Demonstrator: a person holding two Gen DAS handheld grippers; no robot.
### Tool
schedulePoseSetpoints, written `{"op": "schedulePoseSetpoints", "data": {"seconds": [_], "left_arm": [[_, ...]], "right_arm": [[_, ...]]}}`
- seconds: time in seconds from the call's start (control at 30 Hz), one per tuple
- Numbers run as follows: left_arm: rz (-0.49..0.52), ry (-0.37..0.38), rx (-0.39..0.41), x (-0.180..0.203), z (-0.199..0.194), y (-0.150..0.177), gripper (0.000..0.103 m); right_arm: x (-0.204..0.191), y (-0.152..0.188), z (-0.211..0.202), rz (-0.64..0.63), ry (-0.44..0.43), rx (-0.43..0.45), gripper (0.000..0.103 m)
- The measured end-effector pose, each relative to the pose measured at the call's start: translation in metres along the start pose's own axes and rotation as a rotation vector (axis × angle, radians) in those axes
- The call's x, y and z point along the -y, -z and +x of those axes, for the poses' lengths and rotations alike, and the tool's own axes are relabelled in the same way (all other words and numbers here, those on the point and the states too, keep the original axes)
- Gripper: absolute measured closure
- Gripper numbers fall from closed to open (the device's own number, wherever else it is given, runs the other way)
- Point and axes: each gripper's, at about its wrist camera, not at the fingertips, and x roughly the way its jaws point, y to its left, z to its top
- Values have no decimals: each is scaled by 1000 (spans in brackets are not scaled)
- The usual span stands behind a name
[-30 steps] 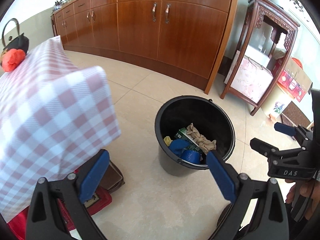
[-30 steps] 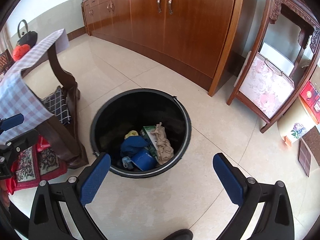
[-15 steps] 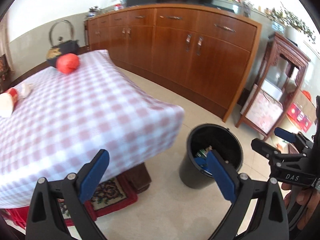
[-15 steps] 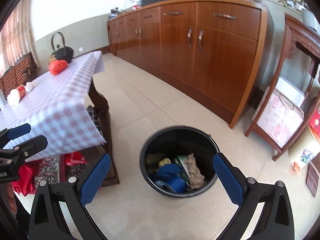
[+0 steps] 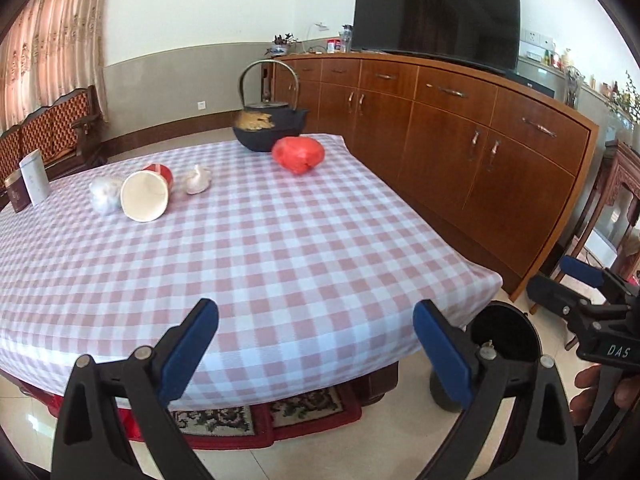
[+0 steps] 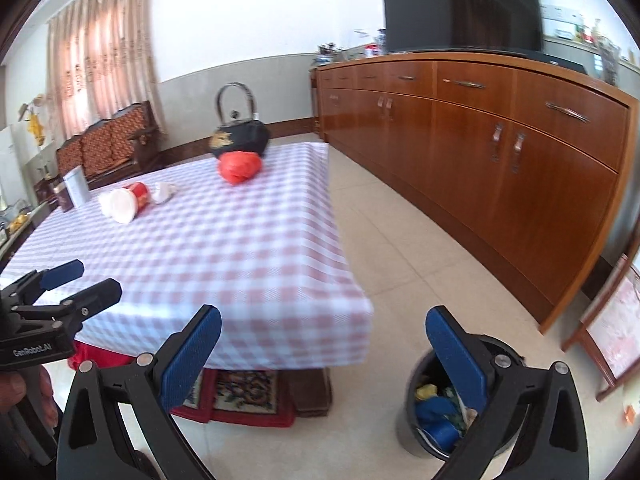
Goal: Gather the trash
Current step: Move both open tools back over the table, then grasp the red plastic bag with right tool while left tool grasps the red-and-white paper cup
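Trash [image 5: 297, 155] lies on the table [image 5: 280, 248]; both tongs [image 5: 316, 344] [image 6: 323, 350] hover level, spread.

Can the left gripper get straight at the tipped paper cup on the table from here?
Probably yes. The left gripper is open and empty at the near table edge, and only bare checked cloth lies between it and the cup, though it sits well across.

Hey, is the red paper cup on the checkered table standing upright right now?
No, the red paper cup lies on its side on the table, its white open mouth facing the left wrist camera.
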Motion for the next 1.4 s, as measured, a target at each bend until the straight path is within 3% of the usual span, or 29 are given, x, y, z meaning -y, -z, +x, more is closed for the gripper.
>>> {"op": "schedulePoseSetpoints", "data": {"seconds": [0.17, 0.4, 0.57, 0.77, 1.03, 1.4], "left_arm": [[-33, -72, 16, -45, -2, -8, 4], [-78, -214, 52, -103, 10, -35, 4], [-99, -255, 68, -129, 29, -58, 4], [-121, -268, 25, -155, 68, -71, 4], [-129, -261, -43, -173, 117, -89, 4], [-157, -217, -77, -190, 151, -106, 6]], "right_arm": [[-42, -16, 30, -23, -163, -57, 0], [-87, -48, 70, -125, -137, -100, 0], [-104, -77, 98, -162, -148, -105, 0], [-123, -105, 137, -217, -132, -125, 0], [-130, -142, 200, -198, -109, -155, 0], [-138, -186, 292, -227, -47, -204, 0]]}}
